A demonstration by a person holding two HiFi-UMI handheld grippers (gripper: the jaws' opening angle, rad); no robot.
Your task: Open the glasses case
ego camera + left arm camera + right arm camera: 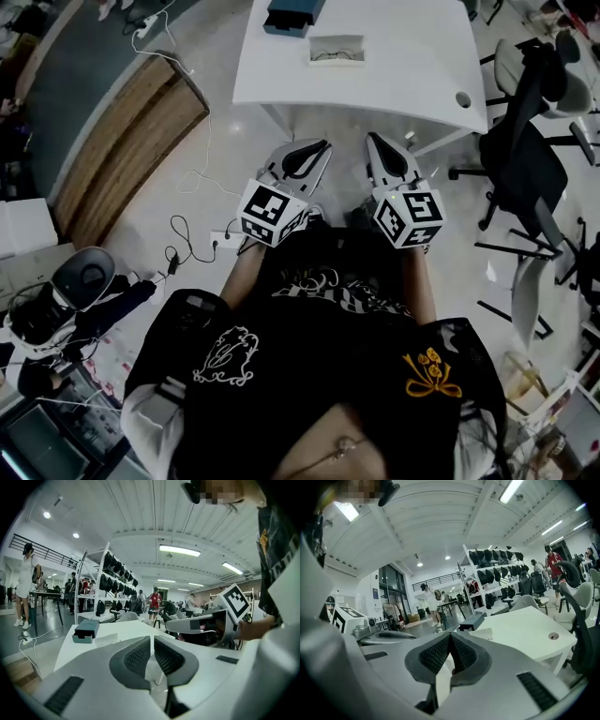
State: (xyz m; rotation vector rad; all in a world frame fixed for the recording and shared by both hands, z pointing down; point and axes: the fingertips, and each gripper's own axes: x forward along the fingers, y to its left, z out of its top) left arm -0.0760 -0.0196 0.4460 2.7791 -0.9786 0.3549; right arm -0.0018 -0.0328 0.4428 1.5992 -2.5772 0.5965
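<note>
The dark blue glasses case [292,17] lies shut at the far edge of the white table [403,66]. Beside it, nearer me, a clear tray [336,49] holds a pair of glasses. My left gripper [322,145] and right gripper [371,139] hover side by side over the floor, short of the table's near edge, both empty. In the left gripper view the case [86,631] is far ahead to the left, and the left gripper [152,639] shows only a thin slit between its pads. In the right gripper view the right gripper [450,637] has its pads touching, with the case [471,621] just beyond.
Black office chairs [525,150] stand right of the table. A wooden floor strip [131,131] and loose cables [187,234] lie to the left. The table has a cable hole [464,98] near its right corner. Racks of bags [117,569] and people stand far behind.
</note>
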